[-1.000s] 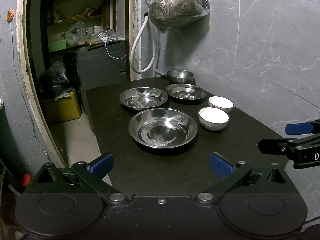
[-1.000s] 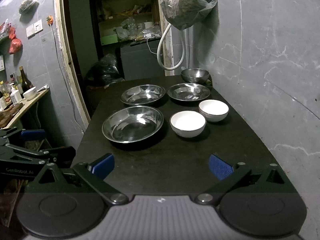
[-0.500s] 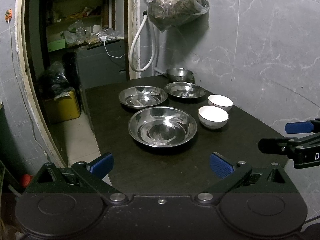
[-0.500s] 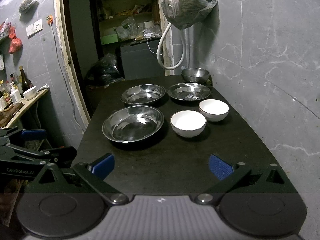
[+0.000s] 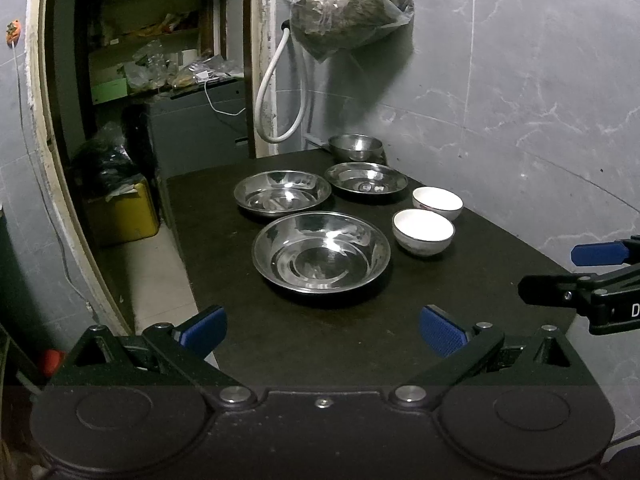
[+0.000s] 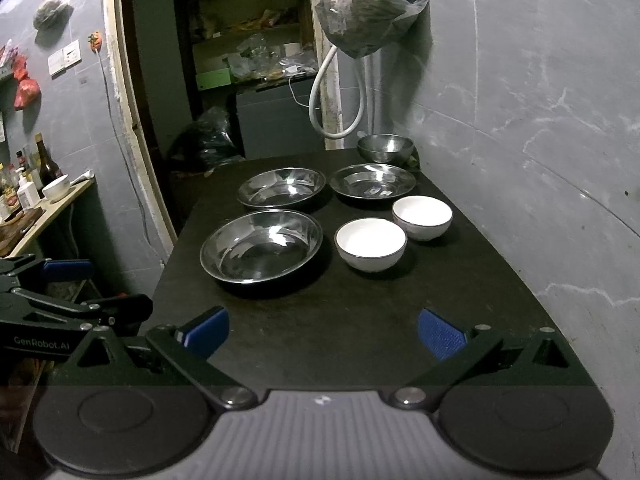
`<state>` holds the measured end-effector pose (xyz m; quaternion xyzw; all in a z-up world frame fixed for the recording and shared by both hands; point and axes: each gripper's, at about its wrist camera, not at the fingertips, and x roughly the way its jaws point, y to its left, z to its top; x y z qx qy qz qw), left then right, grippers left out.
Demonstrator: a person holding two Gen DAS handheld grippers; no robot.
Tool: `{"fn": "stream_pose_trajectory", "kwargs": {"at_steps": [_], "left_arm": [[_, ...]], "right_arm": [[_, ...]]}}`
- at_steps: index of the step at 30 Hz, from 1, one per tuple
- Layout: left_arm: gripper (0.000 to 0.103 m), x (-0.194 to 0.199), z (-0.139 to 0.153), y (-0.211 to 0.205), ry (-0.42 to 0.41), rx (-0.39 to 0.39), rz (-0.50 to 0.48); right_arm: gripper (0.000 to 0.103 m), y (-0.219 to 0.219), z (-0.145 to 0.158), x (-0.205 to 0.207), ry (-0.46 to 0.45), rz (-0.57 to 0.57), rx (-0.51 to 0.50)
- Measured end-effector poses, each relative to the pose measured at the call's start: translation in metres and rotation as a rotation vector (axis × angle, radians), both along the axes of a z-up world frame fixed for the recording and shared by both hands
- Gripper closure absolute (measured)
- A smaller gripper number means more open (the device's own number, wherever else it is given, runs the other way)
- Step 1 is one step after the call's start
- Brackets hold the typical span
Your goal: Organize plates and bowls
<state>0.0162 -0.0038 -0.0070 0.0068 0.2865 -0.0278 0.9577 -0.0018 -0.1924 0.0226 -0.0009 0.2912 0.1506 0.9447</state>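
Steel bowl half behind far plate (contents unreadable)

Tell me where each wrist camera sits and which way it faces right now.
Left wrist: behind the open left claw, at the dark table's near-left end, facing the nearest round steel plate; the right claw shows at the right edge.
Right wrist: behind the open right claw, near-right end, facing the nearest white ceramic bowl; the left claw shows at the left edge.
Shared: the plates, bowls and hanging plastic bag.
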Motion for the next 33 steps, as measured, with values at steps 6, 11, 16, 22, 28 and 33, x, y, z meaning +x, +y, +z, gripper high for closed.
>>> {"fn": "stream_pose_trajectory", "kwargs": {"at_steps": [6,11,16,22,28,33], "left_arm": [[0.001,-0.0001,0.0006,-0.0001,0.001,-0.001,0.002],[0.001,0.0000,0.0008,-0.0003,0.001,-0.001,0.003],[0.001,0.0006,0.0010,0.0004,0.002,-0.001,0.003],[0.001,0.0011,0.0001,0.0045,0.008,0.000,0.006],[0.001,0.0016,-0.0009,0.0068,0.009,-0.001,0.003],[0.001,0.0044,-0.0013,0.0047,0.010,0.000,-0.003]], "right_arm": [[0.000,-0.0008,0.0000,0.0008,-0.001,-0.001,0.000],[0.000,-0.0007,0.0000,0.0014,0.000,0.000,0.000],[0.000,-0.0001,0.0002,0.0023,0.000,0.001,-0.001],[0.000,0.0032,0.0007,0.0035,0.003,0.002,-0.005],[0.000,0.0060,-0.0003,0.0036,0.006,-0.002,-0.008],[0.000,0.0058,-0.0002,0.0022,0.006,-0.009,-0.008]]}}
